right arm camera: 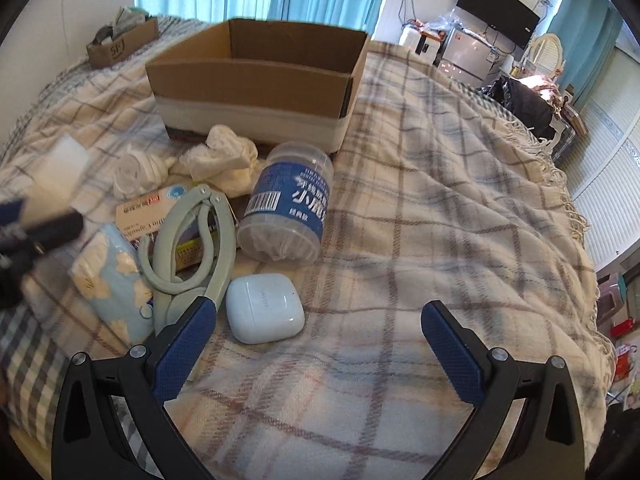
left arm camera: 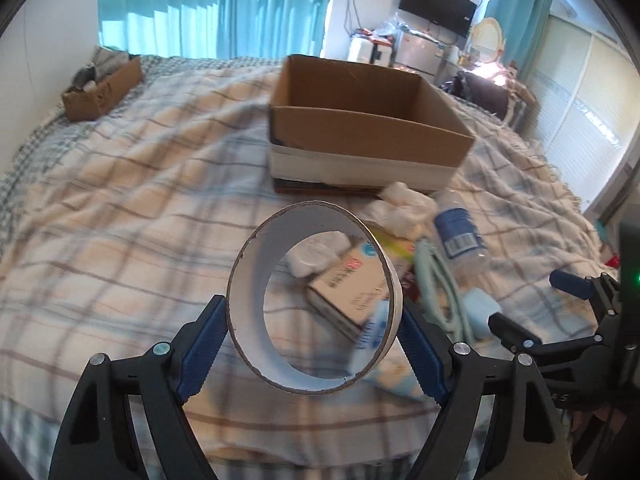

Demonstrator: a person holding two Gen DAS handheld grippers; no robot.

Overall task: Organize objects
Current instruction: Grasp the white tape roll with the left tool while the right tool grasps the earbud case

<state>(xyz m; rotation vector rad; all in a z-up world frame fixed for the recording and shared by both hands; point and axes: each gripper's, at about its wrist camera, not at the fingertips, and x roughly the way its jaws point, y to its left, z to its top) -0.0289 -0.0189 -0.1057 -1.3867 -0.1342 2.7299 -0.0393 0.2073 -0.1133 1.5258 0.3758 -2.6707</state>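
My left gripper [left arm camera: 314, 344] is shut on a white tape roll [left arm camera: 256, 304] and holds it above the plaid bed. An open cardboard box [left arm camera: 372, 136] stands beyond it; it also shows in the right wrist view [right arm camera: 256, 80]. My right gripper [right arm camera: 320, 320] is open and empty, low over the bed. Just left of it lie a white earbud case [right arm camera: 264, 308], pale green tongs [right arm camera: 196, 248], a tissue pack [right arm camera: 112, 276], a clear jar with a blue label [right arm camera: 288, 212], a medicine box [right arm camera: 144, 212] and crumpled tissues [right arm camera: 224, 156].
A small cardboard box [left arm camera: 104, 88] with clutter sits at the bed's far left corner. The plaid blanket [right arm camera: 440, 220] covers the bed. A TV [left arm camera: 438, 4], appliances and a mirror stand by the far wall. Fringe marks the bed's right edge [right arm camera: 560, 184].
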